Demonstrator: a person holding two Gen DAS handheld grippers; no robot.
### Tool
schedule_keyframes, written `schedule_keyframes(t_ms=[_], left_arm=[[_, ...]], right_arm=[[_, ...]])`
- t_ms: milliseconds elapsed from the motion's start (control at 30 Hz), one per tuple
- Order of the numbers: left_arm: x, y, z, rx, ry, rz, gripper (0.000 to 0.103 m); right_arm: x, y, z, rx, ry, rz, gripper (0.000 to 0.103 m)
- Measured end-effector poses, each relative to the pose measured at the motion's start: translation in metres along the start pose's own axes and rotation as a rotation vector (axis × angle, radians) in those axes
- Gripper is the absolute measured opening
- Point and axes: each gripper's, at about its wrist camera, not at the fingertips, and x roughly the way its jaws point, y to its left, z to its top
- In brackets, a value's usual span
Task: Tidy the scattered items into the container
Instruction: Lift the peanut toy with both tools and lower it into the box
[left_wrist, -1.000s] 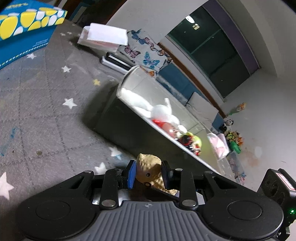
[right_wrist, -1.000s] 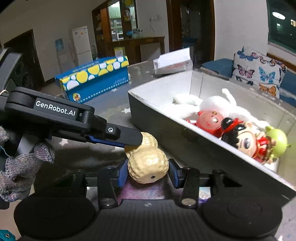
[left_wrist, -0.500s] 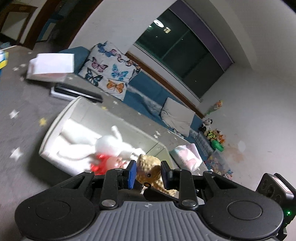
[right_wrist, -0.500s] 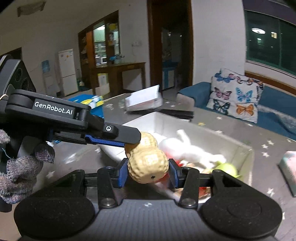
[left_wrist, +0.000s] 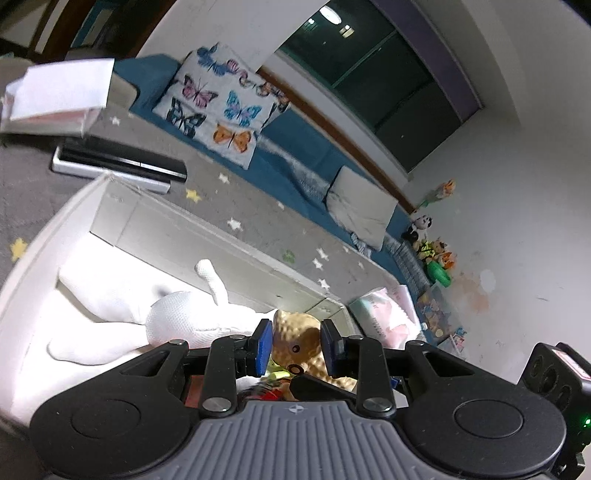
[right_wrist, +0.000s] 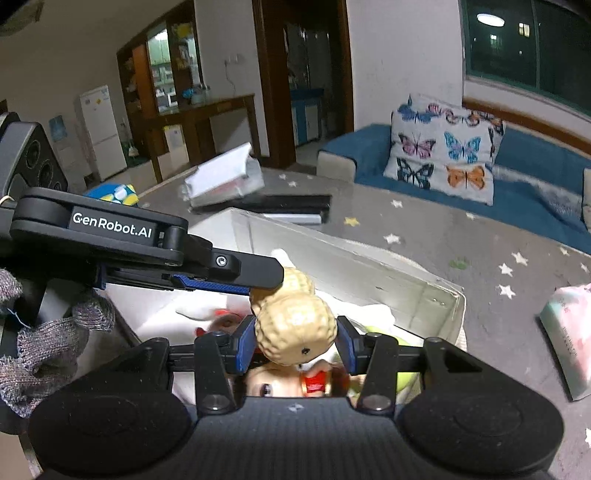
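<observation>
Tan peanut toy (right_wrist: 295, 328) pinched by both tools (left_wrist: 295, 341) (right_wrist: 295, 349) above white bin (right_wrist: 424, 284), plush rabbit (left_wrist: 177, 317) inside

both grippers are showing matte black linkages with round silver screws and blue pads lining the fingers, behind them a ribbed grey housing between two round black discs. the left gripper (right_wrist: 266, 282) is wearing white "genrobot.ai" lettering along its arm, and the right gripper (right_wrist: 295, 341) is sitting beside a hand (right_wrist: 48, 343) wearing a grey knit glove.
</observation>
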Motion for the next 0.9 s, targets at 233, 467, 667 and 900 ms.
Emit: schedule_keyframes(t_ms=[233, 467, 667, 900], left_arm=[[0.018, 0.010, 0.000, -0.013, 0.041, 0.027, 0.030], [0.023, 0.011, 0.001, -0.006, 0.054, 0.048, 0.030], [0.023, 0.012, -0.001, 0.005, 0.054, 0.068, 0.030], [0.020, 0.014, -0.001, 0.003, 0.045, 0.075, 0.030]], right_arm=[[0.018, -0.010, 0.003, -0.017, 0.068, 0.002, 0.045], [0.031, -0.019, 0.010, 0.009, 0.094, 0.009, 0.045], [0.036, -0.026, 0.010, 0.028, 0.101, 0.002, 0.046], [0.034, -0.023, 0.010, 0.030, 0.090, 0.003, 0.048]])
